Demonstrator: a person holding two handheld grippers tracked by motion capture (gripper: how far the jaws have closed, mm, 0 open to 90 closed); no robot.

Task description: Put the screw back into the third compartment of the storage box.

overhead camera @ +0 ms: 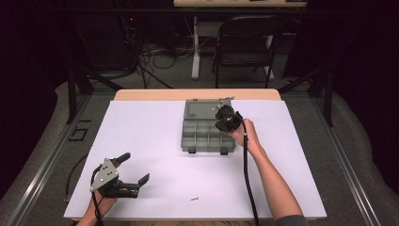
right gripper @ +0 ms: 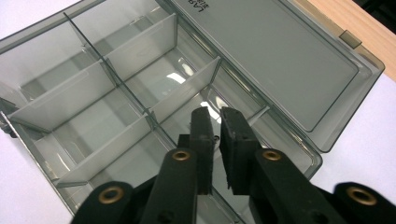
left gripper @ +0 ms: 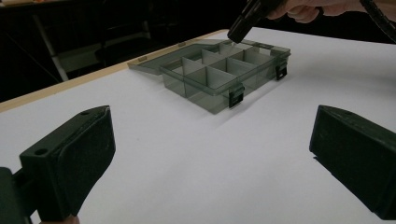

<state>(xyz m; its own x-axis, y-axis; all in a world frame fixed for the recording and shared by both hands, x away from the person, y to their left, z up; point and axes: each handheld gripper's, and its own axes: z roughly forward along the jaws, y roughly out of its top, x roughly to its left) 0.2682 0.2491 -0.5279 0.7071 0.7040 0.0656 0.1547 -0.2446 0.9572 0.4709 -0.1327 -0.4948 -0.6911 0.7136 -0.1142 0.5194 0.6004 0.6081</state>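
High view showed a white sheet (overhead camera: 155,155) laid over a wooden table (overhead camera: 197,94), the bare wood left showing only as a strip along the far edge. Around the table the room was dark: grey floor, black drapes at both sides, a black folding chair (overhead camera: 247,42) standing beyond the far edge, and beside it a white table leg (overhead camera: 195,47) with a tangle of cables (overhead camera: 150,56) on the floor near it. Metal rails (overhead camera: 42,165) ran along the floor at either side. A grey, see-through box (overhead camera: 207,133) with divided compartments sat on the sheet toward the far middle, its lid thrown open and lying flat toward the wood strip, two latches on its near wall. The right gripper (overhead camera: 227,118) was held over the box's far right compartments, a hand (overhead camera: 244,134) behind it and its cable (overhead camera: 248,174) trailing back along the forearm. In the right gripper view its jaws stood nearly together with a thin gap between them, tips pointing down into a compartment; something tiny and dark sat by the gap, but I could not tell whether it was held. The left gripper (overhead camera: 134,170) rested low near the front left corner of the sheet, well apart from the box, its jaws spread wide and holding nothing. A small screw (overhead camera: 194,199) lay alone on the sheet near the front edge, between the two forearms.
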